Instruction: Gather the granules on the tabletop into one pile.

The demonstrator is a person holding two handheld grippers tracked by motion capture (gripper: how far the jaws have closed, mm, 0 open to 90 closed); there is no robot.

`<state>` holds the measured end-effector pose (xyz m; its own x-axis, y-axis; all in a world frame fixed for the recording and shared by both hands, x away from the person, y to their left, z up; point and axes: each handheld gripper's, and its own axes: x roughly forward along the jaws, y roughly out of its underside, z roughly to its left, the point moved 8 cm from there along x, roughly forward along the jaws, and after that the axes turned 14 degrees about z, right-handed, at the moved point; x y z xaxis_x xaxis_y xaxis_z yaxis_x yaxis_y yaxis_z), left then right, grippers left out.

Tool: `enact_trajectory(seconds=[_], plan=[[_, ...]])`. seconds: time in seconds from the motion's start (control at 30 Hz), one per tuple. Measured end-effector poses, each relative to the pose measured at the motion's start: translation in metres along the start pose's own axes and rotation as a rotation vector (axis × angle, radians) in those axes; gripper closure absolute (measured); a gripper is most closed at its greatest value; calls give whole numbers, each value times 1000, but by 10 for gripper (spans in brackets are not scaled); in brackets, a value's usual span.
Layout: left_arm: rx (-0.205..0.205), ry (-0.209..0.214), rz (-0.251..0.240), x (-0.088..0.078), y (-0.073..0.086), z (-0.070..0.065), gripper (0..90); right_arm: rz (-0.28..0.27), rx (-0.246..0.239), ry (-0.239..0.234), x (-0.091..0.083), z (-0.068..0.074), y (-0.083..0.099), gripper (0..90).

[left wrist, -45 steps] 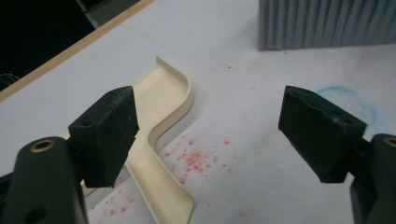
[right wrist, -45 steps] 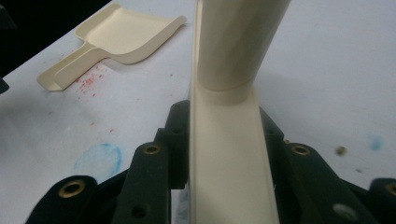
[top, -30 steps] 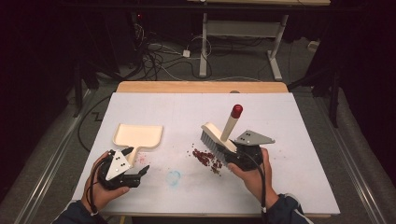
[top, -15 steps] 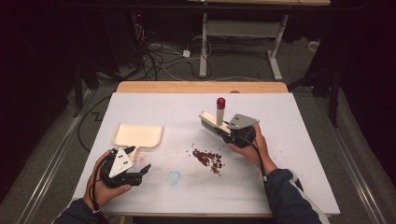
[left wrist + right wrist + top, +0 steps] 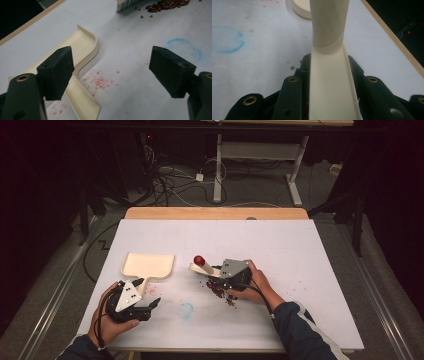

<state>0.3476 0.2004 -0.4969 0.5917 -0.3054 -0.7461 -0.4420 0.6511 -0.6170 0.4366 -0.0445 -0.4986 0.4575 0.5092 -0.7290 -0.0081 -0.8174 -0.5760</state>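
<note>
High view: right gripper (image 5: 220, 272) clamps the brush (image 5: 204, 266) by its handle, red end cap toward the desk's far edge, bristle head low beside the beans (image 5: 218, 288) near desk centre. Dustpan (image 5: 147, 265) lies toward the left edge, handle pointing at the near edge. Left gripper (image 5: 150, 303) sits just short of that handle, jaws wide, holding nothing.

Left gripper view: dustpan (image 5: 82, 47) handle runs partly under the left jaw; nothing between the jaws. Beans (image 5: 165, 5) and brush bristles (image 5: 125, 4) at top, well apart from this gripper.

Right gripper view: brush handle (image 5: 329, 75) is held narrow between the jaws, rising straight ahead; dustpan rim (image 5: 302, 7) beyond.

Judgement: sweeping step. To do it well, keep the bristles flat on the desk, draw short strokes toward the dustpan's open lip, and have the left gripper grasp the pan handle to steady it first, since loose beans roll easily.
</note>
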Motion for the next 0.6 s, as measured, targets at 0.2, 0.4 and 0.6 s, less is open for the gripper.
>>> enact_trajectory(seconds=[0.2,0.4,0.6], plan=[[5,-1,5,1,-1,-1,194,-48,8,-38,-16,9,12,667],[10,0,3,1,-2,-2,194,-71,46,0,-33,5,22,672],[14,-1,-2,0,-2,-2,194,-86,124,37,-54,-4,27,672]])
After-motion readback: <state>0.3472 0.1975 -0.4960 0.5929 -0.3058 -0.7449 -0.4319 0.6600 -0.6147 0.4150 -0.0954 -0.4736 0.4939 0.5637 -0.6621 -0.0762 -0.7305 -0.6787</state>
